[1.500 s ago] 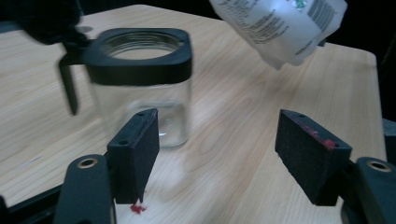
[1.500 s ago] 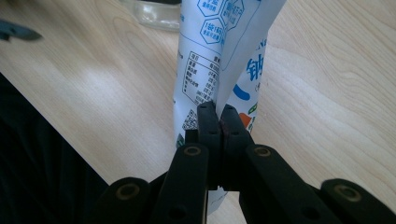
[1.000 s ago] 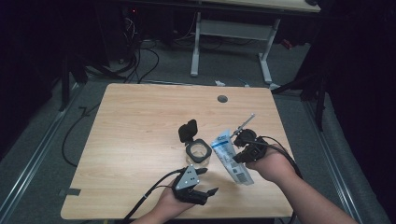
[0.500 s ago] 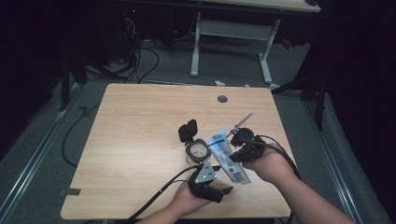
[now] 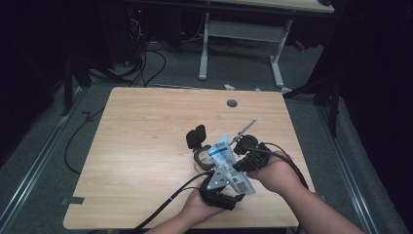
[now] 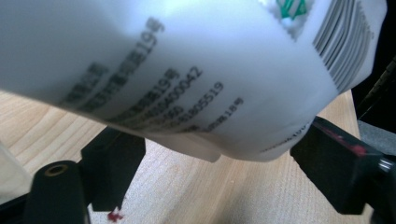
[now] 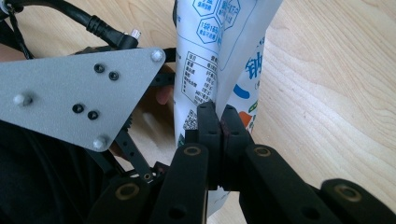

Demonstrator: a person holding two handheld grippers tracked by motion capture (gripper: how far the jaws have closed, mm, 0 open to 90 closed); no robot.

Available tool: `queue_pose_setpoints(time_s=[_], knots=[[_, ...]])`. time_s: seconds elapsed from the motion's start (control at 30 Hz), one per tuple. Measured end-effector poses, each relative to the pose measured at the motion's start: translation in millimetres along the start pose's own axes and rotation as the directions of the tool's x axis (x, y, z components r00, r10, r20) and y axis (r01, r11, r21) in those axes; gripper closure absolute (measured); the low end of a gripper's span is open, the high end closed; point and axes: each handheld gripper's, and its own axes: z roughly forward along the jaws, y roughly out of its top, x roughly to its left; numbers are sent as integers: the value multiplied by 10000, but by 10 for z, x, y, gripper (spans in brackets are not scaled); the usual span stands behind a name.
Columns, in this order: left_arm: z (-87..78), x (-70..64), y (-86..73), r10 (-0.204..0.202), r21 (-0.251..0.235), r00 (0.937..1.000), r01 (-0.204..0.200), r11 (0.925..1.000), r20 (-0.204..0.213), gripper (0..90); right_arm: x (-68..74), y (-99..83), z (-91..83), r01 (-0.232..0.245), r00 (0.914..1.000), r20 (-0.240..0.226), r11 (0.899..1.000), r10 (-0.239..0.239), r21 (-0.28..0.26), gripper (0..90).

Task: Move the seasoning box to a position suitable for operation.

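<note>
Left gripper has moved up under the white-and-blue printed plastic pouch since a second ago; its jaws stand spread either side of the pouch's lower end, not clamped. Right gripper is clenched on the pouch's edge fold, holding it above the light wooden table, beside a black-framed magnifier.

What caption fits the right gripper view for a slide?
Right gripper pinches the printed white pouch by its seam above the wooden table, the left gripper's grey plate alongside.
</note>
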Motion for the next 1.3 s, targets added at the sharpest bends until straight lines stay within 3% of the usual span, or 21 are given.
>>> queue_pose_setpoints(time_s=[0.2,0.37,0.6,1.1,1.3], knots=[[3,-8,1,146,-3,9999,-146,9999,-65,284,-2,11,-16,-152,9999,-23,9999,152,-71,897],[-16,-34,13,372,-5,9992,-372,9993,-131,270,56,15,-33,56,10000,13,10000,-56,-14,897],[-79,-43,12,532,-139,9981,-536,9985,-310,326,77,16,-85,-46,9999,120,9998,48,-171,897],[-195,-76,-48,616,-101,9963,-623,9980,-603,419,-46,101,63,-68,10000,-68,10000,68,-60,894],[-221,-147,-80,1298,137,9871,-1291,9915,-935,424,-36,122,92,-62,9999,-113,10000,62,-9,895]])
